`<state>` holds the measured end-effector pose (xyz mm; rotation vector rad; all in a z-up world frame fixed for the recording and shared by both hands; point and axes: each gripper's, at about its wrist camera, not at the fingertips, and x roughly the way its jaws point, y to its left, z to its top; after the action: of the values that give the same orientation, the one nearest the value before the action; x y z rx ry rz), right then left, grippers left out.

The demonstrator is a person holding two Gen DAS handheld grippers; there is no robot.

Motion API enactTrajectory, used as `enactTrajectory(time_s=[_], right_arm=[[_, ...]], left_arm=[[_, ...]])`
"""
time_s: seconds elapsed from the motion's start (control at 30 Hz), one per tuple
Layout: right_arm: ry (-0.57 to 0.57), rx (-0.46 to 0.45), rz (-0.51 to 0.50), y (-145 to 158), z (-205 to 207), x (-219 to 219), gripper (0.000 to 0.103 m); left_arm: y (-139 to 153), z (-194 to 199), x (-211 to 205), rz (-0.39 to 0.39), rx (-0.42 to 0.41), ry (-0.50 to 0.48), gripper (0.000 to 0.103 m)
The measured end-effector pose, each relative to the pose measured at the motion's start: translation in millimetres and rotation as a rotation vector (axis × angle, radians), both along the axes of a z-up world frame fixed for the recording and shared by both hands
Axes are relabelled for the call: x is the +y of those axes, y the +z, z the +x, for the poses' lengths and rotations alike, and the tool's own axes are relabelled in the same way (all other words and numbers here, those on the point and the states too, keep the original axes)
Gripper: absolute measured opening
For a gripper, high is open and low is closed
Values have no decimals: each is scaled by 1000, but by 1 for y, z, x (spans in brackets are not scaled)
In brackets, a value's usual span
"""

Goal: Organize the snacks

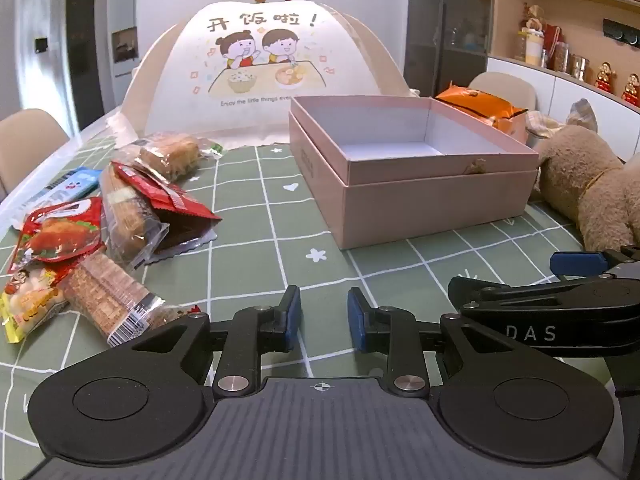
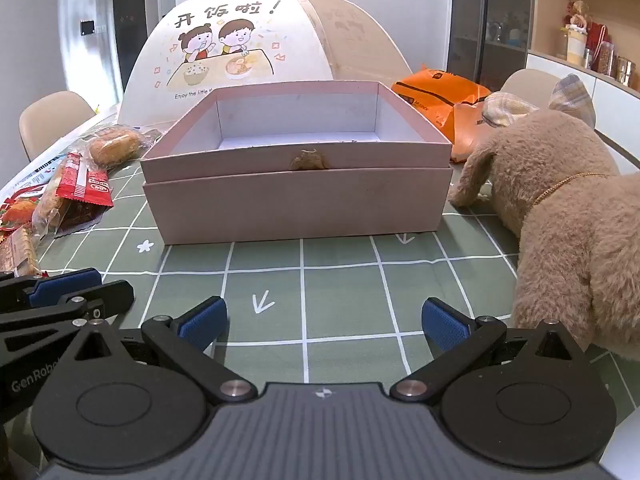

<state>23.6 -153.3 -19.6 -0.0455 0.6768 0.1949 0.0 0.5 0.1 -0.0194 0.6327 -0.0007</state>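
The snack packets [image 1: 100, 236] lie heaped at nine o'clock on the counter [image 1: 256, 264], left of the empty pink box [image 1: 404, 168]. Left tool [image 1: 324, 318] narrowly parted, right tool [image 2: 324, 322] wide, both empty. Slippery overlapping wrappers could slip or drag neighbours off.

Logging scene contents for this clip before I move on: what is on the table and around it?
box: one, pink, open and empty, table centre
snacks: a loose pile of wrapped packets, mostly red and clear, left of the box
food cover: one, white dome with a cartoon print, behind the box
bag: one, orange, behind the box to its right
plush dog: one, brown, right of the box
tablecloth: one, green with a white grid
chairs: two seen, beige, far side of the table
left tool: black with blue pads, jaws narrow, nothing between them
right tool: same make, jaws wide, holding nothing
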Motion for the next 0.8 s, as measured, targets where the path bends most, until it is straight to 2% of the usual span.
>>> enactTrajectory(time_s=[0.8], right_arm=[[0, -1, -1, 0, 0, 0, 103]], left_arm=[[0, 0, -1, 8, 0, 0, 31]])
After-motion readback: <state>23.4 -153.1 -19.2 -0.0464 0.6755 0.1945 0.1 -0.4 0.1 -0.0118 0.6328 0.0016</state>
